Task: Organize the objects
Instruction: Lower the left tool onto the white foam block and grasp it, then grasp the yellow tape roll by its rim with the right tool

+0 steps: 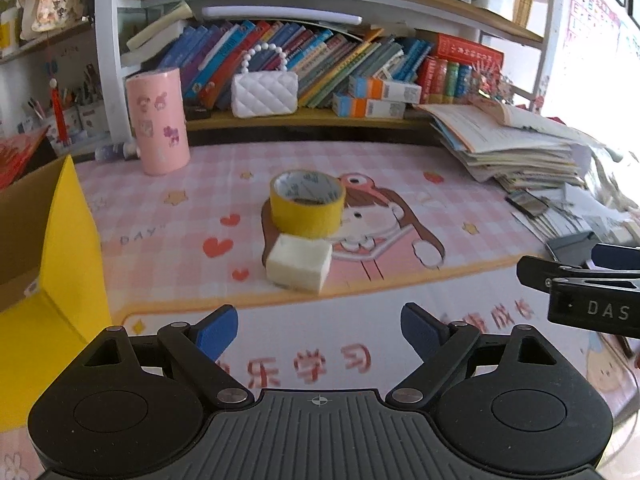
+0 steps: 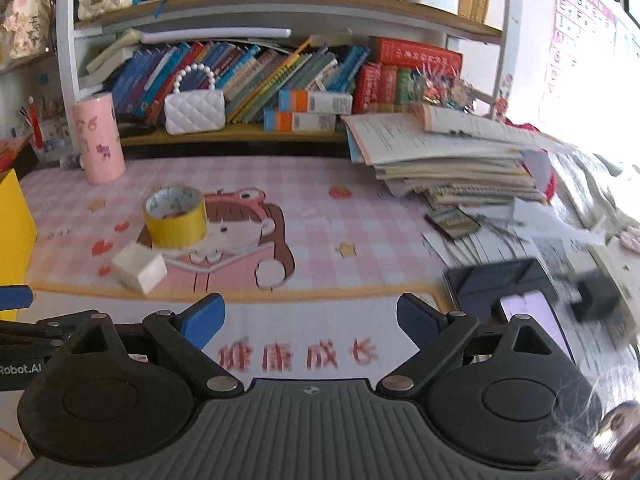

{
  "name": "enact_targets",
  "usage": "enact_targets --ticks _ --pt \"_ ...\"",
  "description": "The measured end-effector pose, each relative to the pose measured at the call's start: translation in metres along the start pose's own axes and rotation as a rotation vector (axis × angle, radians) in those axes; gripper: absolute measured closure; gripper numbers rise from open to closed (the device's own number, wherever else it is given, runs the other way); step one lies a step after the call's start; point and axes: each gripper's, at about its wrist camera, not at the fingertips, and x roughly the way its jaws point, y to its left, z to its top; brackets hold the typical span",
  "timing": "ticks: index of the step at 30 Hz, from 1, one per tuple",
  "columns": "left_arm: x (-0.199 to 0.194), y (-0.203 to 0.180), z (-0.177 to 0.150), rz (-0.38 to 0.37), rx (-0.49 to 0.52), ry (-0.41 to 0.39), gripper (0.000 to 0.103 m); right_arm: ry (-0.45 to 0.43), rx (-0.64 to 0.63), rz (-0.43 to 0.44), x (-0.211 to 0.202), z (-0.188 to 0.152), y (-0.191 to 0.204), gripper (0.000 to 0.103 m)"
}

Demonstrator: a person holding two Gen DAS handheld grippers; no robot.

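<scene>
A yellow tape roll (image 1: 307,203) (image 2: 176,216) stands on its flat side in the middle of the pink desk mat (image 1: 400,184). A cream-white sponge block (image 1: 299,263) (image 2: 139,268) lies just in front of it, touching or nearly touching it. My left gripper (image 1: 320,330) hovers near the mat's front edge, straight before the block, jaws wide apart and nothing between them. My right gripper (image 2: 311,320) is also open and empty, to the right of both objects. An open yellow cardboard box (image 1: 64,248) stands at the left.
A pink cylindrical holder (image 1: 158,120) stands at the back left. A white quilted purse (image 1: 265,90) sits on the bookshelf ledge. A tall pile of books and papers (image 2: 452,160) fills the back right. Dark phones or tablets (image 2: 504,284) lie at the right.
</scene>
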Motion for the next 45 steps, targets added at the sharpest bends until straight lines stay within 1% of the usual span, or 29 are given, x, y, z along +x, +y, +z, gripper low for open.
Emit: enact_targets --ticks 3,7,12,16,21,23,24,25,26,28,30,32,36,38,41,45 --pt "0.013 -0.001 0.006 0.018 -0.001 -0.004 0.015 -0.016 0.001 0.014 0.010 0.008 -0.005 0.010" --pt "0.034 -0.001 0.013 0.032 -0.013 0.007 0.021 -0.028 0.022 0.025 0.023 0.018 -0.010 0.010" --pt "0.068 0.001 0.021 0.064 -0.011 0.027 0.023 -0.034 0.011 0.056 0.035 0.026 -0.010 0.010" --pt "0.095 0.003 0.025 0.085 0.006 0.049 0.023 -0.022 -0.014 0.094 0.041 0.028 -0.005 0.010" --pt "0.117 0.005 0.026 0.104 0.028 0.081 0.025 -0.020 -0.048 0.125 0.044 0.029 0.002 0.009" --pt "0.123 0.005 0.026 0.111 0.041 0.089 0.029 -0.016 -0.054 0.133 0.046 0.029 0.004 0.009" --pt "0.125 0.004 0.026 0.108 0.051 0.093 0.035 -0.014 -0.055 0.136 0.047 0.029 0.005 0.009" --pt "0.125 0.004 0.026 0.093 0.055 0.094 0.046 -0.011 -0.056 0.140 0.048 0.029 0.006 0.009" --pt "0.124 0.005 0.025 0.069 0.055 0.094 0.048 -0.009 -0.057 0.144 0.049 0.029 0.007 0.009" --pt "0.118 0.005 0.026 0.073 0.053 0.098 0.055 -0.005 -0.060 0.154 0.051 0.029 0.009 0.009" --pt "0.107 0.011 0.025 0.079 0.029 0.096 0.057 -0.001 -0.062 0.169 0.054 0.030 0.012 0.009" --pt "0.090 0.020 0.023 0.066 -0.013 0.091 0.058 0.004 -0.064 0.189 0.060 0.031 0.016 0.008" --pt "0.043 0.041 0.013 0.042 -0.094 0.077 0.058 0.018 -0.081 0.235 0.078 0.033 0.030 0.007" --pt "0.020 0.049 0.006 0.031 -0.116 0.065 0.058 0.027 -0.098 0.262 0.089 0.034 0.040 0.005" --pt "-0.016 0.061 -0.007 0.047 -0.150 0.046 0.058 0.036 -0.148 0.296 0.111 0.036 0.059 0.004" --pt "-0.052 0.072 -0.023 0.099 -0.201 0.036 0.058 0.021 -0.230 0.336 0.140 0.040 0.087 0.004"
